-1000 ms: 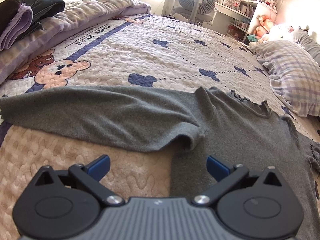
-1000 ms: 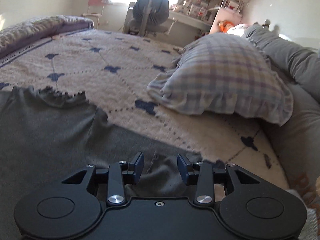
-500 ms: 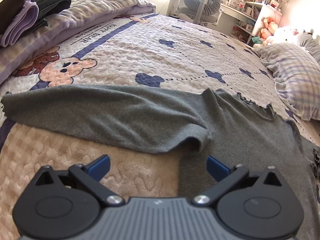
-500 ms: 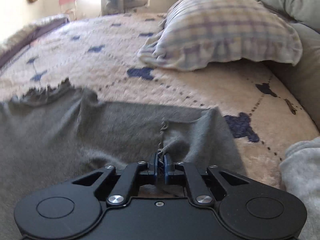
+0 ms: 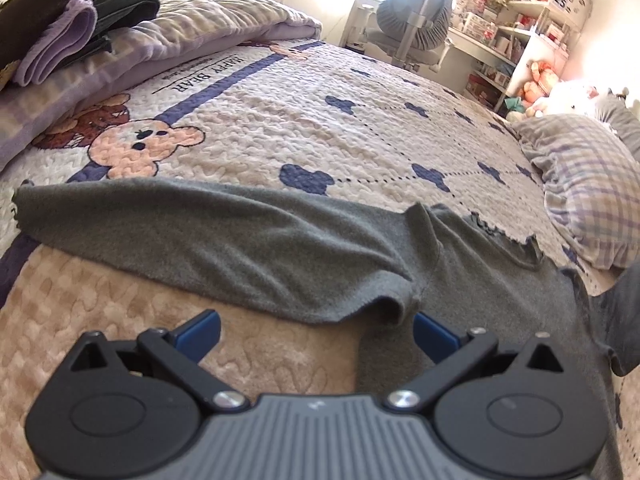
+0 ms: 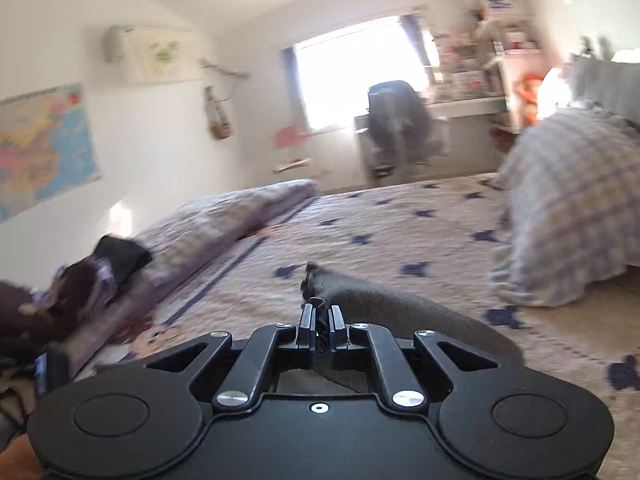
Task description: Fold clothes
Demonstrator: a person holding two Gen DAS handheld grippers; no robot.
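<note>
A grey long-sleeved top (image 5: 480,280) lies spread on the bed, its left sleeve (image 5: 192,236) stretched out to the left. My left gripper (image 5: 316,332) is open and empty, low over the bed just in front of the armpit fold. My right gripper (image 6: 320,320) is shut on the cuff end of the other grey sleeve (image 6: 400,312) and holds it lifted off the bed; the sleeve trails back to the right below the gripper. That lifted sleeve also shows at the right edge of the left wrist view (image 5: 620,320).
A patterned quilt (image 5: 320,120) covers the bed. A plaid pillow (image 5: 592,192) lies at the right. Folded dark and purple clothes (image 5: 72,20) sit on a rolled blanket at the far left. A desk chair (image 5: 416,28) and shelves stand beyond the bed.
My right gripper closed on the sleeve cuff, then lifted it and swung up and to the left. My left gripper stayed open and edged slightly forward.
</note>
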